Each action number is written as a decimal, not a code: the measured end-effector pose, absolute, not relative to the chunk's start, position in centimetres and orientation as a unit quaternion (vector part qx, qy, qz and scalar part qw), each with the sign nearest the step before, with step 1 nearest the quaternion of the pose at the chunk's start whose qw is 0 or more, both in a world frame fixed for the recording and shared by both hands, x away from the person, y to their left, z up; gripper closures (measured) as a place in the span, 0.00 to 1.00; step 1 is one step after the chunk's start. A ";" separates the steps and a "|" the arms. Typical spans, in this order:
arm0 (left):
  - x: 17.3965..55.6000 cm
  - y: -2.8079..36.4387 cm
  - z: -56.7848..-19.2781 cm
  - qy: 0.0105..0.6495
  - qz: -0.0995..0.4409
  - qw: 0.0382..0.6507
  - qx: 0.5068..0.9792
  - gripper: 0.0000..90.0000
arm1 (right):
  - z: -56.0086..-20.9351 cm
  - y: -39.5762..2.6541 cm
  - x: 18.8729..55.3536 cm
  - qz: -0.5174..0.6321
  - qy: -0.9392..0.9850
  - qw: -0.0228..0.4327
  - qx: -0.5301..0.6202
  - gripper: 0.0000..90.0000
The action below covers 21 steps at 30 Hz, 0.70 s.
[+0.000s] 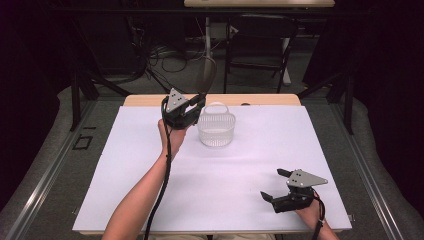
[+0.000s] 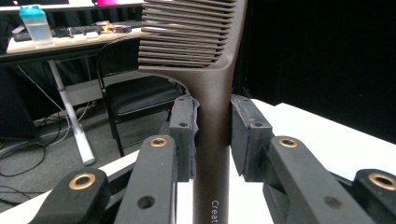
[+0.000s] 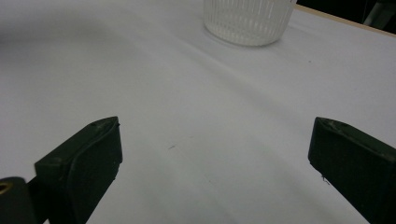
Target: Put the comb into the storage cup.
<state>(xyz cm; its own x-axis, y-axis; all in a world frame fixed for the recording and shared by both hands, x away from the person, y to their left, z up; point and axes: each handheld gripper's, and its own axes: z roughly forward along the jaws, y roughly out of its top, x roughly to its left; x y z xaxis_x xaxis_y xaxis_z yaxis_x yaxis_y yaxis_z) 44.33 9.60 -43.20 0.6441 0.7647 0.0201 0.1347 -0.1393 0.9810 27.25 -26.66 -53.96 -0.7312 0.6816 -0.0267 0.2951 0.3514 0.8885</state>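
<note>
Left tongs (image 2: 212,135) pinch the brown handle of a comb (image 2: 212,88), pads pressed on either side of the stem, the teeth standing up above the jaws. From above, these tongs (image 1: 192,111) hang in the air at the far left of the white table (image 1: 150,200), just beside the rim of a clear ribbed basket (image 1: 216,127), with the comb rising as a faint blur over them. Right tongs (image 1: 274,186) lie low over the near right part of the table, well apart from the basket, jaws spread wide with nothing between them. As a judgement, the pickup is done and the comb has been carried almost to the basket; what is left is to bring it over the opening, lower it in and let go. The basket looks empty so far, though its far side is hard to make out
</note>
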 end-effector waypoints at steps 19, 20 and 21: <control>44.8 8.8 -43.5 0.321 0.271 0.585 0.693 0.80 | -54.0 -26.6 27.2 0.480 0.798 0.199 0.306 0.03; 44.8 8.8 -43.5 0.322 0.270 0.585 0.693 0.80 | -53.9 -26.6 27.2 0.481 0.797 0.200 0.306 0.03; 44.9 8.8 -43.5 0.322 0.270 0.585 0.694 0.80 | -53.9 -26.7 27.2 0.481 0.797 0.200 0.306 0.03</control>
<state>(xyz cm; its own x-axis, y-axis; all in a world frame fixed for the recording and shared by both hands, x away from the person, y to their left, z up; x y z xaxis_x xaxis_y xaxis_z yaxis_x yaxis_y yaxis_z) 44.85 8.77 -43.52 0.6474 0.7622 -0.0029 0.1309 -0.1073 0.9856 27.25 -26.67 -53.95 -0.7328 0.6801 -0.0242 0.2950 0.3494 0.8893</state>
